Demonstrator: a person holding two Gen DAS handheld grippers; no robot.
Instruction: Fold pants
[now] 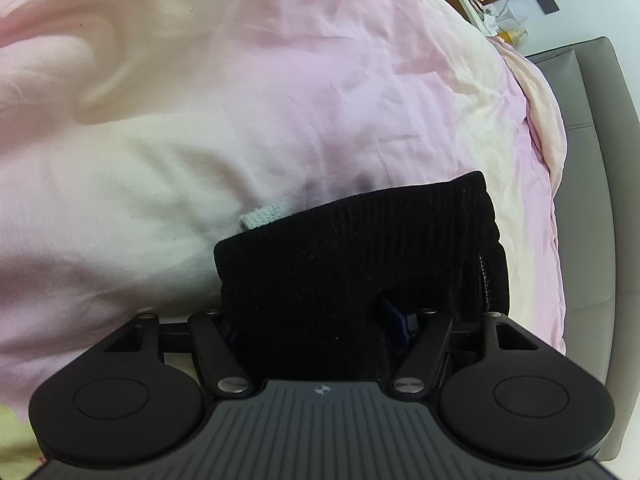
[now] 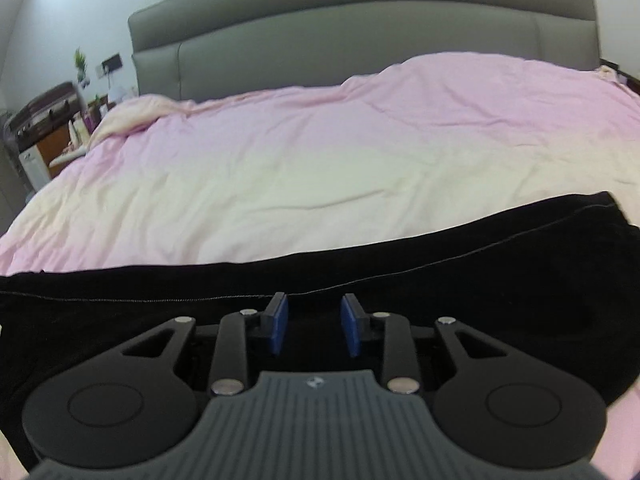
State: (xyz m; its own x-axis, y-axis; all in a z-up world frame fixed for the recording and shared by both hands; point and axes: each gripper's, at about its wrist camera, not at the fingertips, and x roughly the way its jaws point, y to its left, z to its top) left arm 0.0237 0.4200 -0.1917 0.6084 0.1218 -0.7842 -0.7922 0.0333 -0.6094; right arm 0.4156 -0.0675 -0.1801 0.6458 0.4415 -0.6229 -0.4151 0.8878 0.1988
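We're mid-fold. The black pants [image 1: 352,272] lie on the pink duvet [image 1: 280,80]; in the left wrist view a bunched end with ribbed fabric fills the gap between the fingers, running from 6 o'clock up toward 1 o'clock, with a small grey tab [image 1: 260,215] poking out at its 10 o'clock edge.

Left gripper [image 1: 320,320]: jaws stand wide with cloth heaped between them; only one blue pad shows, so we can't tell if they press on it.

Right gripper [image 2: 314,322]: jaws apart, both blue pads bare, nothing between them. It hovers over a long flat stretch of the pants [image 2: 360,280] that spans the frame from 9 o'clock to 3 o'clock, a stitched seam running just beyond the tips. Grey headboard [image 2: 360,40] at 12 o'clock.

Our read: a grab-and-reposition step. Next we'd bring the right tips down on the seam edge at 12 o'clock, close on one layer stack, then carry it over. Risk: catching the duvet too.
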